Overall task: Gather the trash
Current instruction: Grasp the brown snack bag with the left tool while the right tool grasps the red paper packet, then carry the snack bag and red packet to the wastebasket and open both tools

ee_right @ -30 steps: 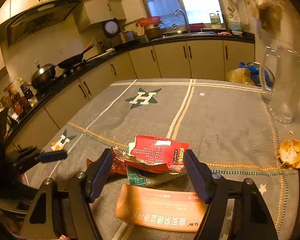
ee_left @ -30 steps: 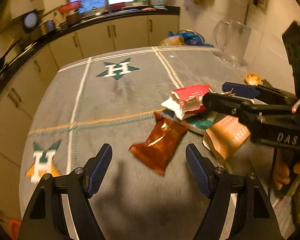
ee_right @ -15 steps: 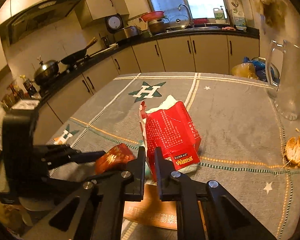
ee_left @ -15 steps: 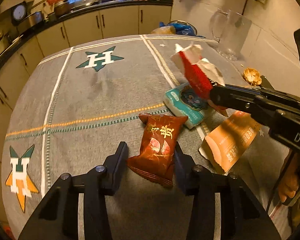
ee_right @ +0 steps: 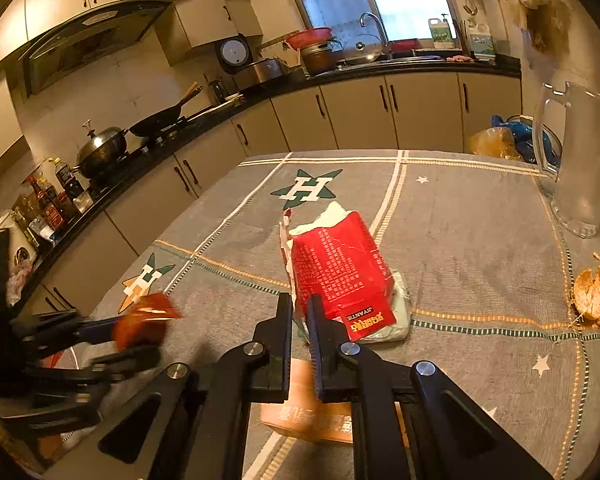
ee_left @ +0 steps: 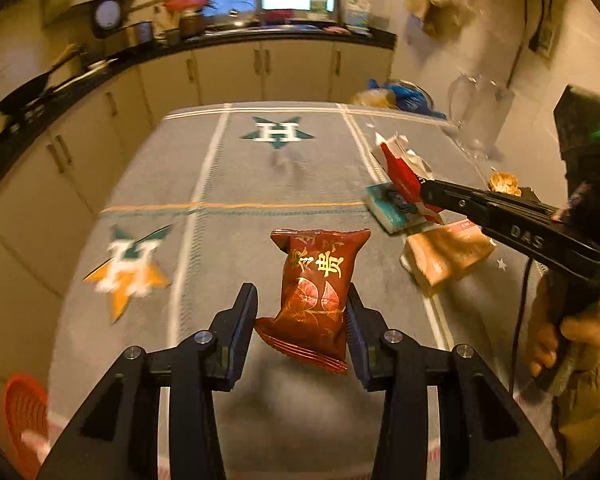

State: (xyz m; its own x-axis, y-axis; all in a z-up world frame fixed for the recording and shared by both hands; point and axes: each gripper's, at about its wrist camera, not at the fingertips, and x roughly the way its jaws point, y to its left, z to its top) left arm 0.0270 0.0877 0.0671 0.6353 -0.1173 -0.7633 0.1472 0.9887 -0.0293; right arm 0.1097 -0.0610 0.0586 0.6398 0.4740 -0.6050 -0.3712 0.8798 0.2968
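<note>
My left gripper [ee_left: 302, 316] is shut on a dark red snack packet [ee_left: 320, 288] and holds it above the grey tablecloth [ee_left: 228, 176]. My right gripper [ee_right: 300, 312] is shut on a torn red carton [ee_right: 340, 268], lifted off the table. The carton [ee_left: 400, 166] and the right gripper show at the right of the left wrist view. The left gripper with its packet [ee_right: 146, 320] shows blurred at the left of the right wrist view. A teal packet [ee_left: 392, 208] and an orange flat packet [ee_left: 444, 256] lie on the cloth.
A glass jug [ee_right: 580, 160] stands at the table's far right. An orange peel [ee_right: 596, 296] lies near the right edge. Bags [ee_left: 400, 98] sit at the far end. A red basket [ee_left: 24, 412] is low at the left. Kitchen counters [ee_right: 220, 120] surround the table.
The left gripper closed on the red snack packet and lifted it leftward. The right gripper closed on the red carton and raised it off the teal packet.
</note>
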